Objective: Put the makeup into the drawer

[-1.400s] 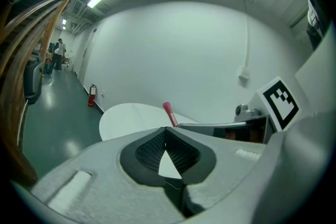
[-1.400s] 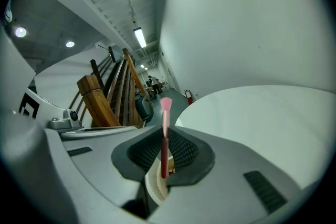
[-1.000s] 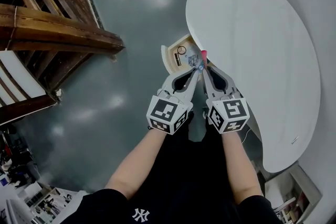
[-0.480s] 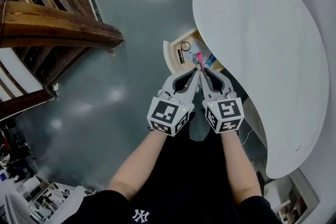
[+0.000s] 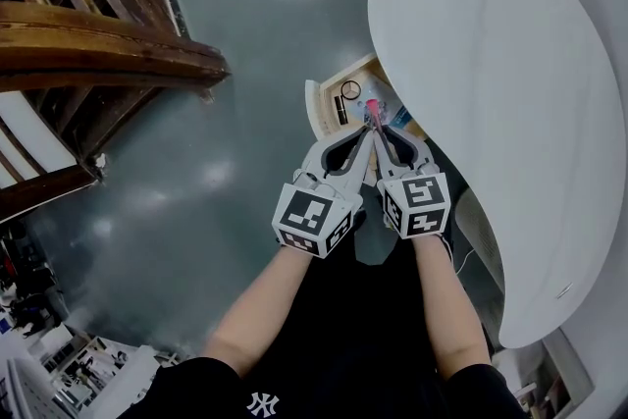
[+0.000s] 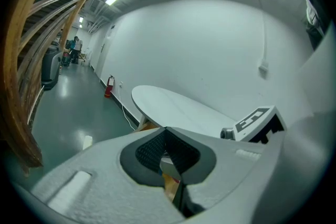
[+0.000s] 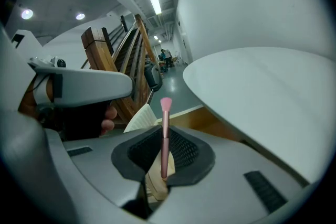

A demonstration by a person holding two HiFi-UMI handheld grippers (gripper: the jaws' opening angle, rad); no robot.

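Grey floor, white tabletop (image 5: 491, 64) at right, open drawer (image 5: 327, 105) jutting from its left edge | right claw (image 5: 379, 130) clamped on makeup brush (image 7: 165, 128), pink tip up, poised over the drawer, likely for release | left claw (image 5: 363, 137) pressed closed, empty, alongside, seemingly idle

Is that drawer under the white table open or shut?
Open: the drawer sticks out past the table edge, with small items visible inside.
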